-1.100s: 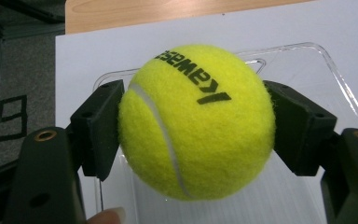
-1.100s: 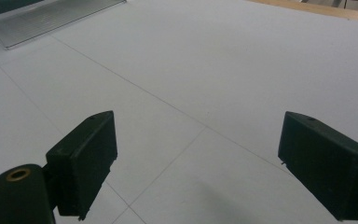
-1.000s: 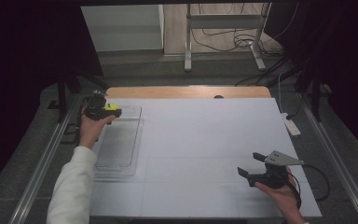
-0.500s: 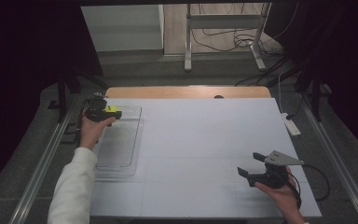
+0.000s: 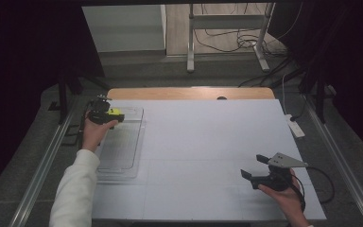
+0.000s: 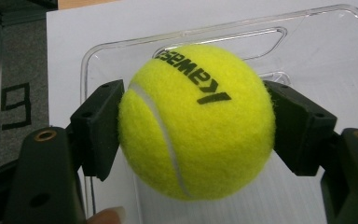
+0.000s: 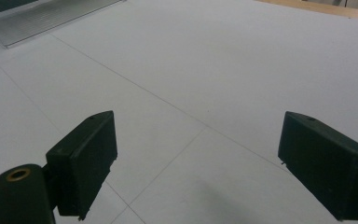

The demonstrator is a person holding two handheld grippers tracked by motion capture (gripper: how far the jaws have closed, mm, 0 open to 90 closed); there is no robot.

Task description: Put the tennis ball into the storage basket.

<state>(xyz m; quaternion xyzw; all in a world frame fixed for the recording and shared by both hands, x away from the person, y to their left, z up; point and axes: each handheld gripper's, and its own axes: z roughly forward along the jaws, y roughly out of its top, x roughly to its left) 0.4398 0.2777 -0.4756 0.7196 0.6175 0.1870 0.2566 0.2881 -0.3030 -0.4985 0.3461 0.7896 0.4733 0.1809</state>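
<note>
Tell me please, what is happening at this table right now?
A person works at a white table with a gripper in each hand. The left gripper is shut on a yellow tennis ball and holds it over the far end of a clear plastic tray at the table's left side. The right gripper is open with nothing between its jaws, near the table's front right.

A tennis ball held over the far end of a clear tray at the table's left edge.

The left gripper clamps the ball between its jaws, above the tray's handle end; the right gripper sits well apart, low over the near right of the table, jaws spread with nothing between them. A power strip lies at the right edge.
</note>
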